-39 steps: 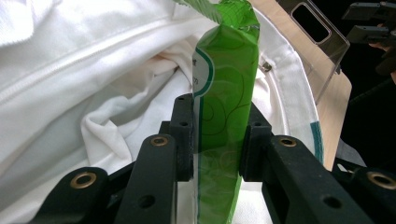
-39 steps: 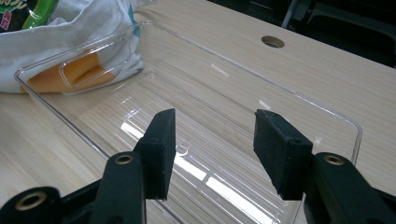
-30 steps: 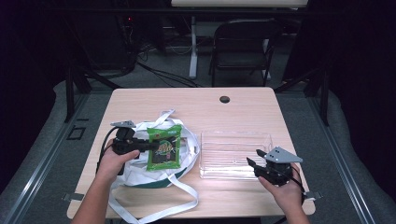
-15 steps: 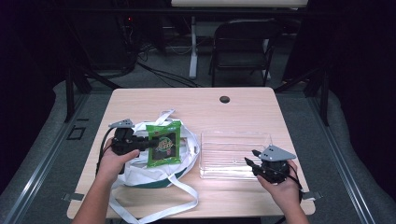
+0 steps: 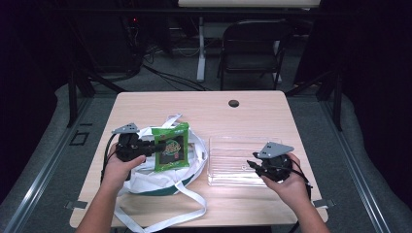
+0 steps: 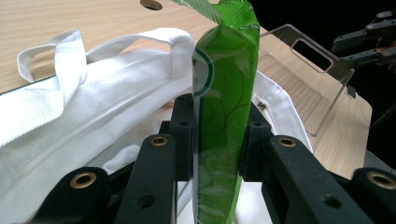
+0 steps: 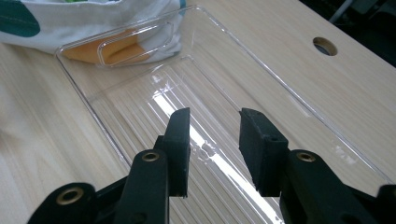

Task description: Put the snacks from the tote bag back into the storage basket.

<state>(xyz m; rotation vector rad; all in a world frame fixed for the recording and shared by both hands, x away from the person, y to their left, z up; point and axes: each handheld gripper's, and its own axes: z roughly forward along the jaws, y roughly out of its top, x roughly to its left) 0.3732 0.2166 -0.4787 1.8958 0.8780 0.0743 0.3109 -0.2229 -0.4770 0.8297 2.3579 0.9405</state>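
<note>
The packet (image 5: 170, 145) above the white bag (image 5: 160, 177) is bright green with darker green swirls, a dark panel on its face and a white-edged mark (image 6: 201, 74). The bag carries a dark teal band (image 5: 160, 188) along its lower edge and white straps (image 5: 170, 213). Beside the bag, the tray (image 5: 233, 162) is clear, ribbed with fine lines, on the pale wood-grain table (image 5: 204, 104). Both sets of jaws are matt black.

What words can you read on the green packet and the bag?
Green packet held in the left hand-held gripper: it has a round printed picture with lettering on the front, too small and blurred to read.
Green packet edge in the left gripper view: swirl lines, no letters to read.
White bag: no words to read.
Clear tray: no words or numbers to read.
</note>
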